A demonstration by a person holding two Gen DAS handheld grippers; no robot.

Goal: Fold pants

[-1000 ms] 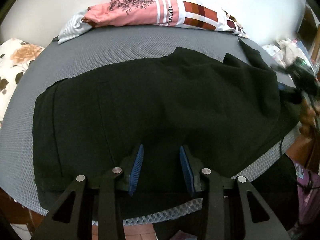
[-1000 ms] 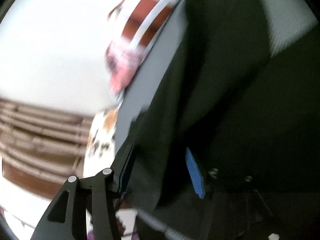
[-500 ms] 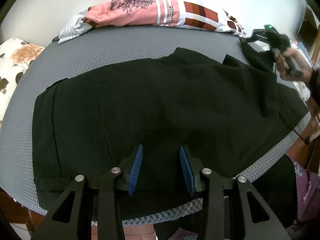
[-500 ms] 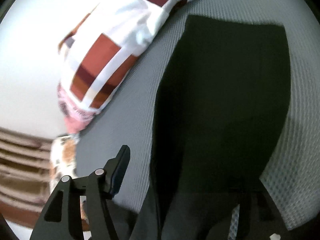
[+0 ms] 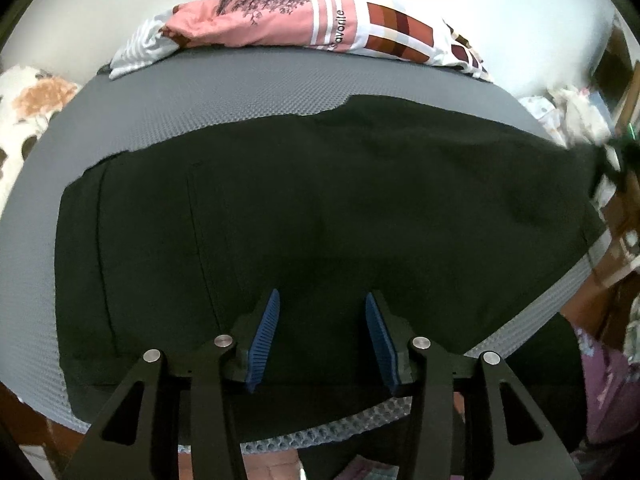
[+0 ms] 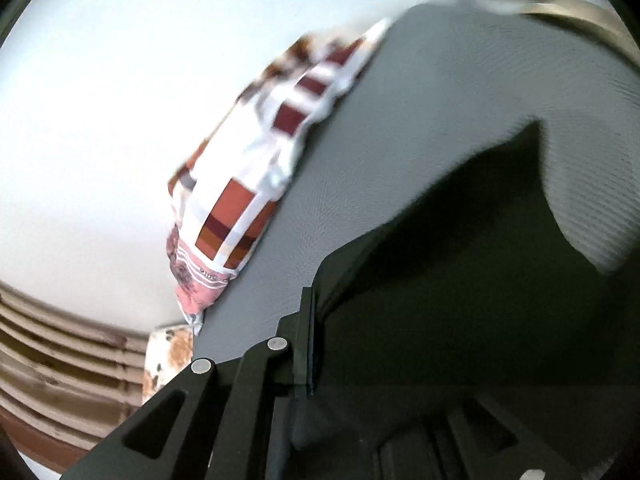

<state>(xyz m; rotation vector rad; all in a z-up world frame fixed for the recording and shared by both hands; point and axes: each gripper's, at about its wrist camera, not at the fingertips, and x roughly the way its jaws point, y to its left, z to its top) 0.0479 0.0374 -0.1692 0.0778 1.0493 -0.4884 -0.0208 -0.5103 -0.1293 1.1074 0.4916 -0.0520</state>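
Note:
Black pants lie spread across a grey mesh mattress. My left gripper is open and empty, hovering just above the pants near the mattress's front edge. My right gripper shows blurred at the far right of the left wrist view, at the pants' end. In the right wrist view the black fabric drapes over the gripper and hides its right finger; the left finger is pressed against the cloth, so it is shut on the pants.
A pile of pink, white and maroon clothes lies at the mattress's far edge, also in the right wrist view. A floral pillow sits at the left. Clutter and furniture stand at the right.
My right gripper has closed on the pants leg and pulled it out to the right, straightening the fabric. My left gripper has stayed in place, open.

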